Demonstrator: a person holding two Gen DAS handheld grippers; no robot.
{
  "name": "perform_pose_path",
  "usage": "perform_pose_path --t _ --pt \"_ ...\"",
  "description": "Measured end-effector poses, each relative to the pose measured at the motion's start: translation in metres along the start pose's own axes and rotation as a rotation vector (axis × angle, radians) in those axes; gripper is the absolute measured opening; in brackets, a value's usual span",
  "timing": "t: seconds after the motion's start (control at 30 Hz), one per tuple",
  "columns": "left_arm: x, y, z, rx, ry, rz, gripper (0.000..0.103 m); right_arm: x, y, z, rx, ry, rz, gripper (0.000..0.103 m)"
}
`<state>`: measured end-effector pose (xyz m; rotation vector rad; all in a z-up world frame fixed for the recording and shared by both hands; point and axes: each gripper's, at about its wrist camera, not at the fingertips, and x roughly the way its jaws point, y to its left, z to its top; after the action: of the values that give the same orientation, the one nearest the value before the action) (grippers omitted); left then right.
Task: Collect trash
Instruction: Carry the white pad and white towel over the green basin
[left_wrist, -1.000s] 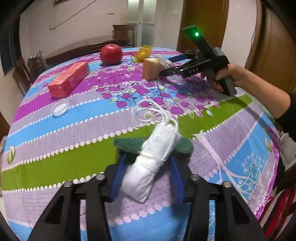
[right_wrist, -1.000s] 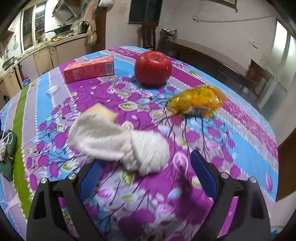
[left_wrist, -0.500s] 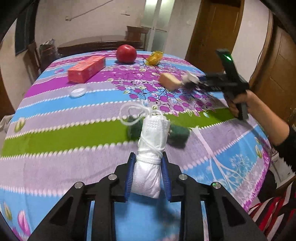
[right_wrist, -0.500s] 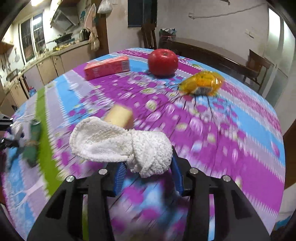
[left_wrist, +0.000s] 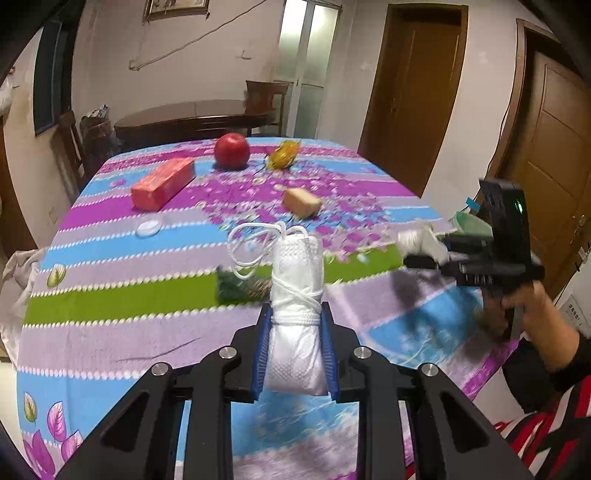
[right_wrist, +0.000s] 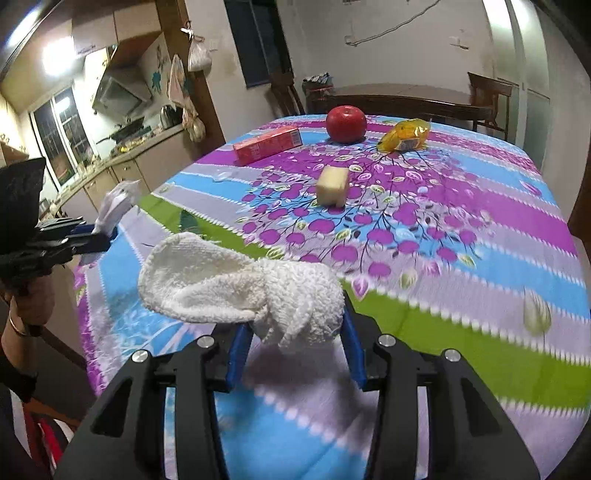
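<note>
The left gripper (left_wrist: 295, 343) clamps a rolled face mask (left_wrist: 295, 310); the right gripper (right_wrist: 295, 332) clamps a white cloth (right_wrist: 240, 291). At twelve o'clock on the floral tablecloth (right_wrist: 480, 229) lie sponge block (right_wrist: 332, 184), apple (right_wrist: 346, 123), red box (right_wrist: 267, 144) and yellow wrapper (right_wrist: 406, 136).

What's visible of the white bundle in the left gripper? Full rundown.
The white bundle looks like a folded face mask of dimpled nonwoven fabric, wound round its middle with its own white cord. The left gripper is shut on its lower half, blue pads pressing both sides. It stands roughly upright, lifted clear of the table. Loose cord loops hang off its top left.
</note>
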<state>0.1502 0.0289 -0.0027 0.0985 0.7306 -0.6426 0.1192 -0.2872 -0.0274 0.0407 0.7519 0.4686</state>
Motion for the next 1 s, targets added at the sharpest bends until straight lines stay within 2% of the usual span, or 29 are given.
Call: perform_pose_path --t 0.17,0.27,0.43,0.6,0.8,1.0 --pt "0.006 -0.024 0.023 0.027 -0.01 0.023 0.026 -0.021 -0.006 -0.003 0.046 -0.043 -0.032 0.042" --pt "0.011 -0.041 0.049 0.059 -0.033 0.027 0.026 -0.038 -0.016 0.004 0.069 -0.076 -0.076 0.042" --pt "0.02 -0.086 0.102 0.152 -0.09 0.03 0.026 -0.084 -0.04 0.022 0.127 -0.142 -0.15 0.042" --pt "0.049 -0.139 0.147 0.252 -0.107 0.05 0.026 -0.128 -0.07 0.029 0.212 -0.171 -0.234 0.042" --pt "0.092 -0.207 0.178 0.345 -0.104 0.022 0.026 -0.18 -0.115 0.015 0.326 -0.183 -0.345 0.042" --pt "0.128 -0.282 0.188 0.461 -0.106 -0.005 0.026 -0.223 -0.158 -0.017 0.436 -0.173 -0.441 0.042"
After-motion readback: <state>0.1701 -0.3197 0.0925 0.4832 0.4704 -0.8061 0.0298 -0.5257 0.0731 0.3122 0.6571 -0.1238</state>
